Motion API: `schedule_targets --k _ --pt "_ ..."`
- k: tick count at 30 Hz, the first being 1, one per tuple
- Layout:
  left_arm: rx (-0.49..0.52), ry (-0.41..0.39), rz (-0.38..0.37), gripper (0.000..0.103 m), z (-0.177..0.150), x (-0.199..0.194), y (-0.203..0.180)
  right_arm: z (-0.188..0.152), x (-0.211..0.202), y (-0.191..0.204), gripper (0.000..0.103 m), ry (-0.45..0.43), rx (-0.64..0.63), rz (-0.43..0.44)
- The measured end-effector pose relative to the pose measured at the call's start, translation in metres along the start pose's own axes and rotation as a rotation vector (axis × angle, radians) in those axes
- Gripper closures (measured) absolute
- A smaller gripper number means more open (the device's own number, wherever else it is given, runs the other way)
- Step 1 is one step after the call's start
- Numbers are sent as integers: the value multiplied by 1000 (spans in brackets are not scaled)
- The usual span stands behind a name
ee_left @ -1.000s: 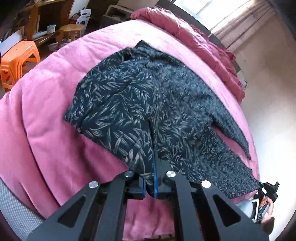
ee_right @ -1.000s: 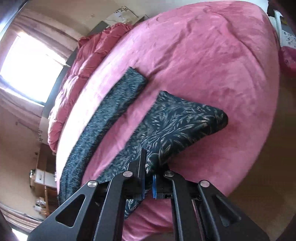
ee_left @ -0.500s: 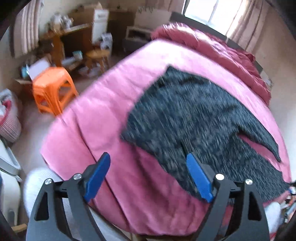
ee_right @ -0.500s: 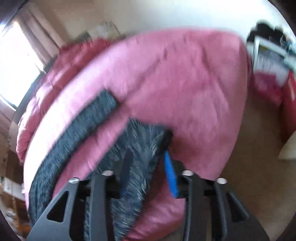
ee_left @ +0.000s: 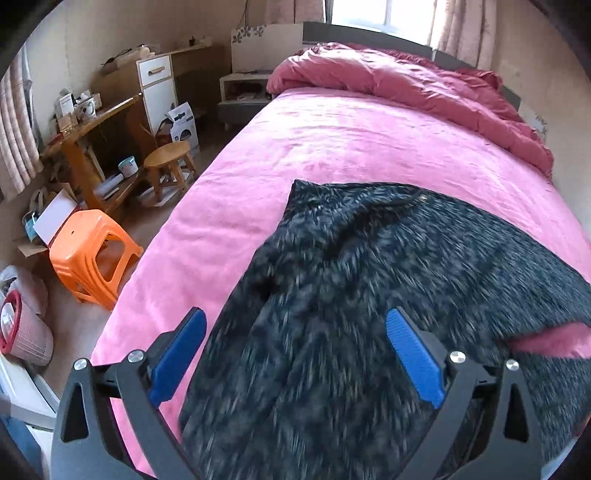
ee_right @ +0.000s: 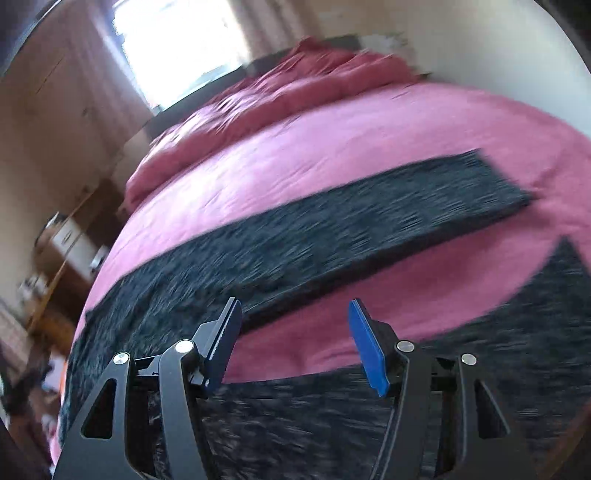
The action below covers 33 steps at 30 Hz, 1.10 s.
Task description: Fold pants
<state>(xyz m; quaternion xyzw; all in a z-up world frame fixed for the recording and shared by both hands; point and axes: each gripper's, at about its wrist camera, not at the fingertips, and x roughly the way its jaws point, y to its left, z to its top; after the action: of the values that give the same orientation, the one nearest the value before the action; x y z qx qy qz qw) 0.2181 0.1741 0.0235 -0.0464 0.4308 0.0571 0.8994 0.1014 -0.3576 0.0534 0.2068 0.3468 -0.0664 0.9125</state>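
Both jaws stand wide apart and hold nothing. The left gripper (ee_left: 295,365) hangs over the waist end of the pants (ee_left: 369,295), with dark cloth seen between its blue pads (ee_left: 413,358) but not pinched by them. The right gripper (ee_right: 295,347) hangs over the gap between the two legs, where the pink cover shows through.

The pants, dark with a pale leaf print, lie spread on the bed (ee_left: 332,147) near its foot edge. In the right wrist view the far leg (ee_right: 332,225) lies straight and flat across the cover, and the near leg (ee_right: 498,350) lies close under the gripper, apart from the first one. So the legs are not yet laid one on the other. I judge that the garment is laid out for the first fold and that no fold is made so far. Both pictures are blurred, so fine creases cannot be read.

The next move, as I judge, calls for a grasp on the near leg at two places along its outer edge, then lifting it over onto the far leg so the edges meet. The cloth looks thin and soft, so it may sag or wrinkle if only one layer is taken.

The bed cover is a soft pink plush. Farther off a red quilt (ee_left: 406,81) is bunched by the headboard under the window (ee_left: 380,14). On the floor to the left stand an orange stool (ee_left: 92,254), a small wooden stool (ee_left: 170,162) and a cluttered desk (ee_left: 85,129).
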Motion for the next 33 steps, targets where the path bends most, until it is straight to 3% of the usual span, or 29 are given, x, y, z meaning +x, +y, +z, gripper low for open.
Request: schedule_targets --k 7,10,15,22,28,30,33 --pt "-17 33 44 6 27 59 -12 -36 42 32 44 59 -163 -56" --pt "-11 26 43 6 39 76 -17 -43 57 27 44 108 -143 -68" --pt "-22 11 12 6 63 104 -20 -47 57 31 44 99 -159 -75" --pt "7 13 45 6 91 138 -23 -49 63 34 37 106 -180 -76" --pt "9 25 32 29 96 158 -25 -50 66 37 37 107 -189 -83" --pt "13 21 -2 50 96 159 -28 -50 66 37 37 108 -190 -85" --pt "53 10 -16 69 95 154 -37 -50 68 38 37 108 -193 -89"
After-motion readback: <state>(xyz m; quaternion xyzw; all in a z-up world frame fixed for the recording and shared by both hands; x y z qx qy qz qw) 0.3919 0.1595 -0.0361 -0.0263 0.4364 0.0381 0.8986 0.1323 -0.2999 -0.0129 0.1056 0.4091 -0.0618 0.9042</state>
